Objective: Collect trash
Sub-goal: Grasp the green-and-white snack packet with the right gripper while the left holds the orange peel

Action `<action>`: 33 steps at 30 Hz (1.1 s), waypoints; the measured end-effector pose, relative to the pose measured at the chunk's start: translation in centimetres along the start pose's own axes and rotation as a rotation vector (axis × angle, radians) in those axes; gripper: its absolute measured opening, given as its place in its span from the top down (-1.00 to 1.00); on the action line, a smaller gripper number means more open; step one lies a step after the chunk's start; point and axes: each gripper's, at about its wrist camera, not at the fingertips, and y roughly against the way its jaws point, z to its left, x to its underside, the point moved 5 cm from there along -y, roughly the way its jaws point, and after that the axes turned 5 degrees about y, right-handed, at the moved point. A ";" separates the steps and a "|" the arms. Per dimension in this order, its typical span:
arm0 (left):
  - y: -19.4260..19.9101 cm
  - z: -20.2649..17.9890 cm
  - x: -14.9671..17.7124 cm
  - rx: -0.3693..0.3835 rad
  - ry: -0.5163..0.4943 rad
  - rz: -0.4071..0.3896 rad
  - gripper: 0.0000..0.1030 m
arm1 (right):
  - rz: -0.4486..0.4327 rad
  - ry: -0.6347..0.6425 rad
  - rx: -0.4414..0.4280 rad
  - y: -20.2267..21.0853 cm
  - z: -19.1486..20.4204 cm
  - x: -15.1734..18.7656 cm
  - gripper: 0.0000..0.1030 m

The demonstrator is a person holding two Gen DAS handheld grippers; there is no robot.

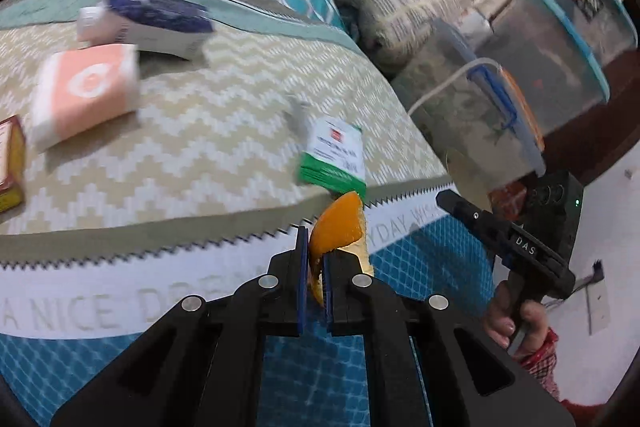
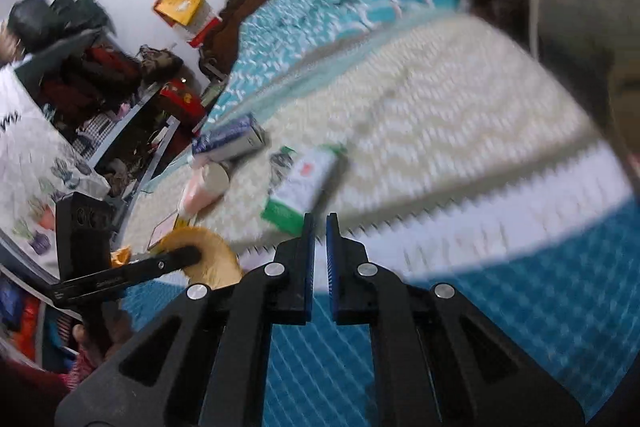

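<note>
Nearest, the left gripper (image 1: 316,263) is clamped on an orange peel (image 1: 340,223), lifted over the bed's (image 1: 240,115) edge. The right gripper (image 2: 320,227) has its jaws closed with nothing between them. Beyond, a green-and-white packet (image 1: 334,157), a pink box (image 1: 86,95) and a dark blue carton (image 1: 160,19) lie on the bed, uncollected. No trash bin shows, so most of the collecting appears to remain.

Orange peel (image 1: 338,223); green-white packet (image 1: 334,157); pink box (image 1: 86,95); beige zigzag bedcover (image 1: 224,131).
</note>
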 end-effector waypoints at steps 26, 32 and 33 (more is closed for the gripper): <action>-4.3 3.2 -3.8 -0.075 0.071 0.056 0.89 | 0.139 -0.014 -0.119 -11.2 3.0 -2.4 0.76; -3.9 0.0 -4.3 -0.046 0.032 0.055 0.89 | 0.005 -0.019 -0.069 -5.7 1.0 -2.9 0.83; -4.1 -0.9 -4.3 -0.041 0.017 0.057 0.89 | -0.009 -0.025 -0.061 -4.8 0.4 -2.9 0.83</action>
